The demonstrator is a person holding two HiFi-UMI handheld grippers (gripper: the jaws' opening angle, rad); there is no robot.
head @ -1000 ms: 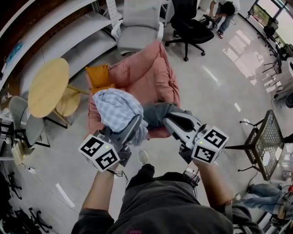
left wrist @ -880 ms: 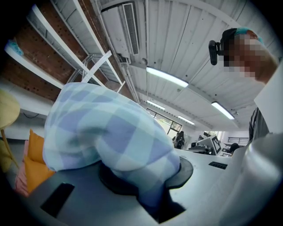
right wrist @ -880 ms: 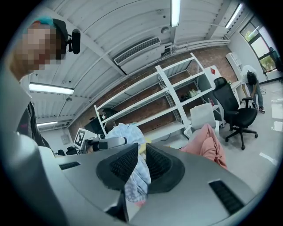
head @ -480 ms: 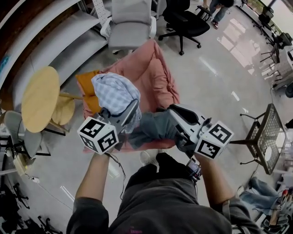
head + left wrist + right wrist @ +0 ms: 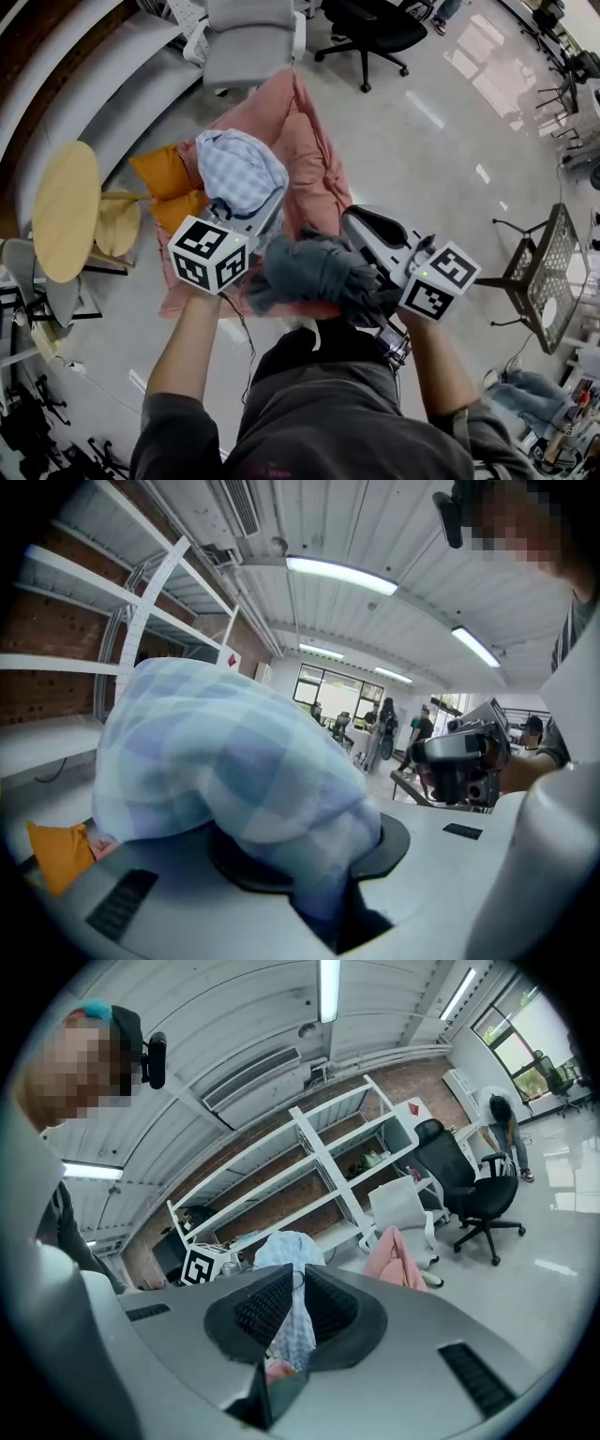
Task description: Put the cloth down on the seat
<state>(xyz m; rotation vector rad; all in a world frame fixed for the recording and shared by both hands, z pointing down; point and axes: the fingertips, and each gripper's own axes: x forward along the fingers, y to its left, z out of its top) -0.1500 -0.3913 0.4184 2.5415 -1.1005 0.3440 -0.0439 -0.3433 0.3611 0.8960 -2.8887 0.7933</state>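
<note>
Blue-and-white checked cloth [image 5: 239,171] hangs bunched over the pink cushioned seat [image 5: 317,155], pinched in your left gripper [image 5: 265,214]. Only the head view shows dark grey fabric [image 5: 314,270] at your right gripper [image 5: 361,246]. Its own view shows the jaws nearly closed on fabric.

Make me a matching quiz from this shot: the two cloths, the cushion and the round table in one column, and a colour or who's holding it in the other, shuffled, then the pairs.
Things
1. checked cloth
2. grey cloth
3. cushion
4. round table

Colour or state
A. pale wood top
B. clamped in the right gripper
C. orange
D. clamped in the left gripper

Pairs: 1-D, 2-B, 3-C, 4-A
</note>
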